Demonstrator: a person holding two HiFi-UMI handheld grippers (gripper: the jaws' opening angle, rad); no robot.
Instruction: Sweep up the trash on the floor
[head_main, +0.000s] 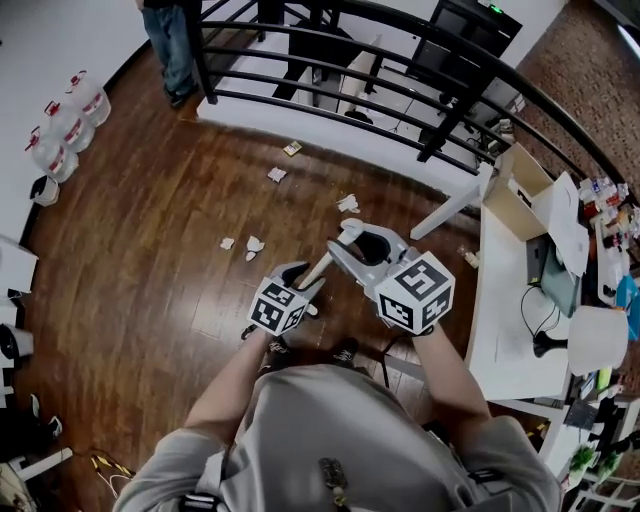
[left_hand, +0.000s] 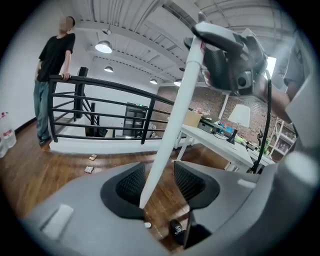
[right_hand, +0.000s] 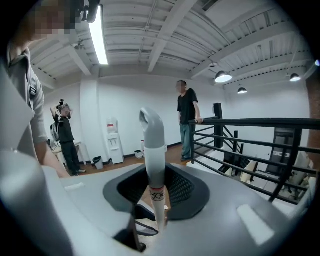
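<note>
The left gripper (left_hand: 159, 183) stands wide open with the broom handle (left_hand: 172, 125) passing ungripped between its pads, the right gripper (right_hand: 156, 187) is half closed, clamped near the handle's top, and trash (head_main: 254, 244) lies scattered on the floor (head_main: 140, 260) ahead.

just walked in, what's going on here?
A person holds a gripper in each hand, both on one long white handle, presumably a broom's; its head isn't in view. The right gripper is clamped on it near the grey-capped end. The left gripper sits lower on the shaft with its jaws wide apart around it, not pressing. Paper scraps lie scattered on the wood floor ahead, near the black railing, not yet swept.
</note>
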